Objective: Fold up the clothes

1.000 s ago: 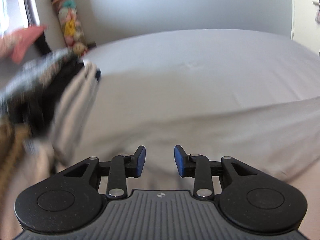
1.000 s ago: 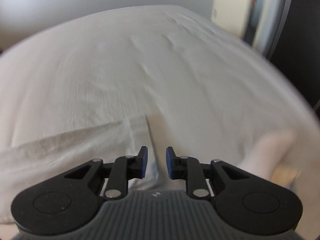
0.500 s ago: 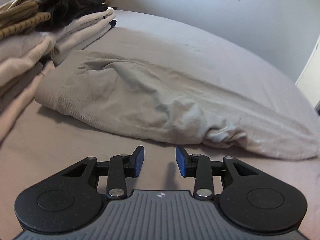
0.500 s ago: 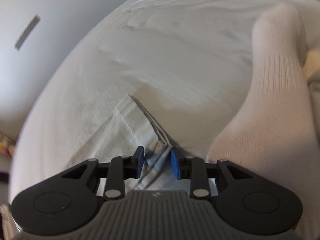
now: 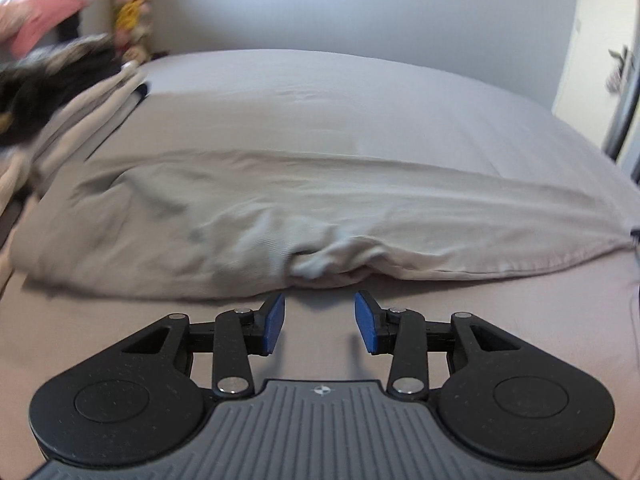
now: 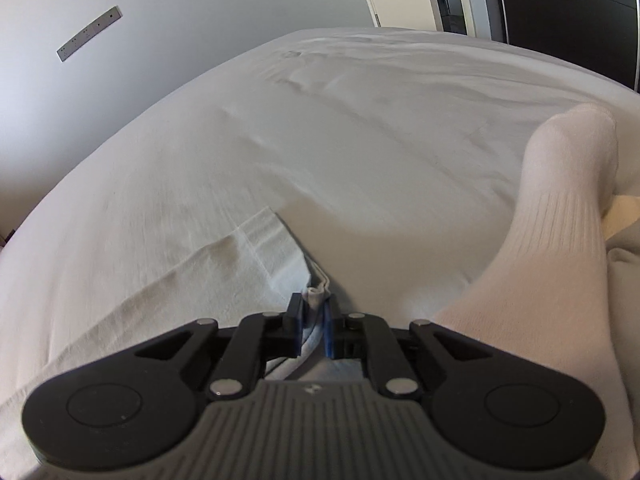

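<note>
A light beige garment (image 5: 256, 216) lies stretched across the bed, folded lengthwise, with a bunched crease at its near edge. My left gripper (image 5: 319, 322) is open and empty, just short of that bunched edge. In the right wrist view the same garment (image 6: 168, 280) runs off to the left. My right gripper (image 6: 312, 326) is shut on the garment's hemmed end, with cloth pinched between the blue pads.
A stack of folded clothes (image 5: 60, 96) stands at the left of the bed. The bed sheet (image 5: 360, 112) extends behind the garment. A foot in a white sock (image 6: 540, 240) rests on the bed right of my right gripper. A wall is behind.
My right gripper has closed on the garment's hemmed end. The left gripper has shifted toward the garment's bunched near edge and stays open.
</note>
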Available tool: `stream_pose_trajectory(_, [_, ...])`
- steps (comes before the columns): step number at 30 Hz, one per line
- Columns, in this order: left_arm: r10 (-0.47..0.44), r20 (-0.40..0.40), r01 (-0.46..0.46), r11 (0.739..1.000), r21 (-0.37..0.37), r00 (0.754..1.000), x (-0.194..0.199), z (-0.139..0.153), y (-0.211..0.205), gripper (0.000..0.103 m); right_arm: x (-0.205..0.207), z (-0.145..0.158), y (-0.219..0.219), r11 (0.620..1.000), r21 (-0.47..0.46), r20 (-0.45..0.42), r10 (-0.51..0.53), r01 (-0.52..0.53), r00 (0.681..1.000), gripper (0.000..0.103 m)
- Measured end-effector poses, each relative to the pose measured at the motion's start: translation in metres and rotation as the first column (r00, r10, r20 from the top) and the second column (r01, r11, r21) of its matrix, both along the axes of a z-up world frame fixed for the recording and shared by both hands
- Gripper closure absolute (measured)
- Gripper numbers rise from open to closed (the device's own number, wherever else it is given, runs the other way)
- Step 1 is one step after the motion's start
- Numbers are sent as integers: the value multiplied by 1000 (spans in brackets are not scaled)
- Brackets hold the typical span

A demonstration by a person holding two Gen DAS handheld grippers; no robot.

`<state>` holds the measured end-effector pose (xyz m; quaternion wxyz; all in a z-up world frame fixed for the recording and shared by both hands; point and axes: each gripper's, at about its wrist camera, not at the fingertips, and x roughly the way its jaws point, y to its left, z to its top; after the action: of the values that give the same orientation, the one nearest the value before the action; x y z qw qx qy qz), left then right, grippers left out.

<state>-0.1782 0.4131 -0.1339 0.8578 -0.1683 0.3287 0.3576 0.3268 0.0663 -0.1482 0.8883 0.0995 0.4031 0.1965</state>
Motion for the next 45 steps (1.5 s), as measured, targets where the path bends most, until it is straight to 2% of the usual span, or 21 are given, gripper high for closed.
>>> stream_pose_trajectory(2, [-14,-23,14,1000,25,1000,16,-3,-4,59,-1,-3,-5,1000,10,-5,-2,2,1000,91])
stream_pose_trajectory(7, [70,-45,-70,998,7,997,37,-9,8,61,-8,-4,-8,1000,12,3,3,-3,1000,91])
stream_pose_trajectory(10, [170,-70,-176,981,-84,983,39,-14,25,61,-10,-4,-8,1000,4,11,10,-10,1000,91])
stream_pose_trajectory(12, [224,-28,-225,960,-163,974,36,-15,36,61,-8,-5,-5,1000,5,13,10,-10,1000,91])
stream_pose_trajectory(13, [241,-9,-238,952,-192,971,35,-13,40,65,-8,-6,-5,1000,5,13,11,-11,1000,91])
stream_pose_trajectory(14, [258,8,-249,943,-220,966,34,-12,44,81,-7,-6,-5,1000,6,13,10,-10,1000,91])
stream_pose_trajectory(16, [289,20,-273,921,-277,957,34,-7,52,100,-5,-7,-2,1000,6,16,8,-8,1000,91])
stream_pose_trajectory(20, [269,10,-257,929,-266,963,31,20,55,101,-1,-4,-6,1000,25,32,-8,7,999,91])
stream_pose_trajectory(22, [247,4,-234,922,-308,969,23,33,62,101,1,-4,-8,999,35,32,-21,19,999,91])
stream_pose_trajectory(26, [161,-128,-197,915,-353,979,20,26,67,102,4,-6,-10,999,39,12,-32,32,999,91])
stream_pose_trajectory(28, [130,-216,-195,928,-316,968,23,12,62,103,5,-6,-9,999,35,15,-31,31,999,91])
stream_pose_trajectory(30, [98,-221,-170,927,-333,970,23,-2,59,103,5,-6,-9,999,29,16,-30,30,999,91])
stream_pose_trajectory(33, [65,-235,-132,950,-282,970,28,-6,51,103,4,-6,-7,1000,19,22,-21,21,1000,91])
stream_pose_trajectory(35, [26,-239,-94,955,-280,971,30,-3,46,102,2,-5,-6,1000,9,29,-7,7,1000,91])
stream_pose_trajectory(37, [-14,-248,-53,964,-259,969,31,4,37,100,-1,-3,-3,1000,-22,45,12,-11,999,83])
stream_pose_trajectory(39, [-66,-271,16,983,-181,960,35,9,24,97,-8,2,0,998,-53,82,22,-18,996,81])
stream_pose_trajectory(41, [-123,-296,99,990,-96,947,39,15,8,87,-17,8,1,998,-65,116,27,-20,993,81])
stream_pose_trajectory(43, [-198,-319,203,979,-20,927,45,19,-8,83,-27,14,2,996,-82,145,34,-22,989,81])
stream_pose_trajectory(45, [-266,-358,302,952,47,895,54,18,-24,78,-42,20,11,991,-100,163,103,-87,981,81])
